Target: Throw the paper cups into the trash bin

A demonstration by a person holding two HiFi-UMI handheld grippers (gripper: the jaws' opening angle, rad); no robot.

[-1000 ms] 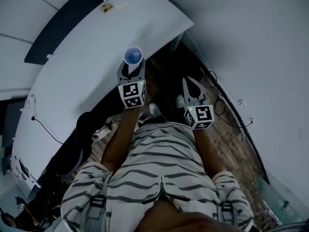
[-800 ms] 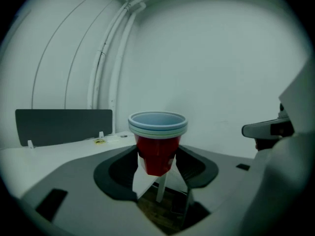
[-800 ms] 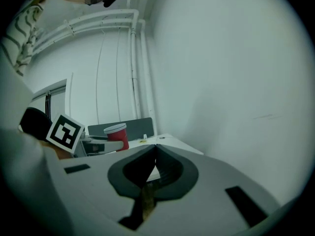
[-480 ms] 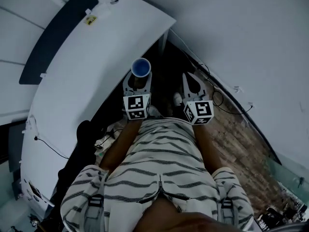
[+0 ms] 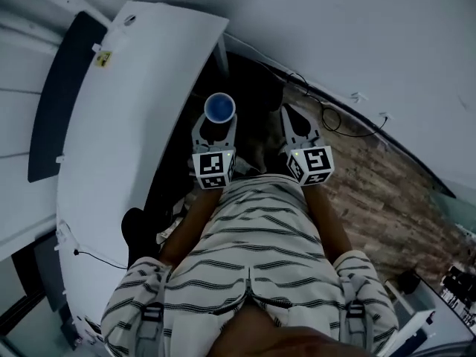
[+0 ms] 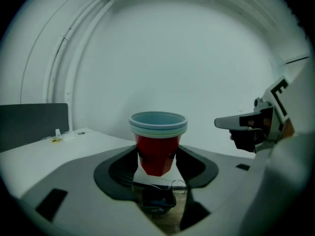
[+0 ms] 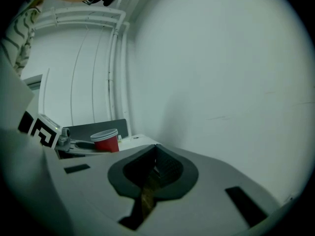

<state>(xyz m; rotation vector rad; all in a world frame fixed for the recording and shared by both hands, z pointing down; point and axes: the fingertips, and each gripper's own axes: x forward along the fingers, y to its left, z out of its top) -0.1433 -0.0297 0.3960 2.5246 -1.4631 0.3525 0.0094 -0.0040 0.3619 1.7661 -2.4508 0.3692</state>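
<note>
The right gripper (image 7: pixel 155 150) has its fingers (image 7: pixel 169 169) pressed together at the tips with nothing between them. Through the narrow slit lower down shows a strip of wooden floor (image 7: pixel 146 198). At the left, the left gripper (image 7: pixel 98 147), with its marker cube (image 7: pixel 39 129), holds a red cup (image 7: pixel 106 141) with a pale rim, standing upright. Behind the cup are a dark panel (image 7: pixel 91 128) and the corner of a white surface (image 7: pixel 142 140). Pipes (image 7: pixel 115 73) run up the white wall (image 7: pixel 221 73). A striped sleeve (image 7: pixel 17 28) shows at the top left.
</note>
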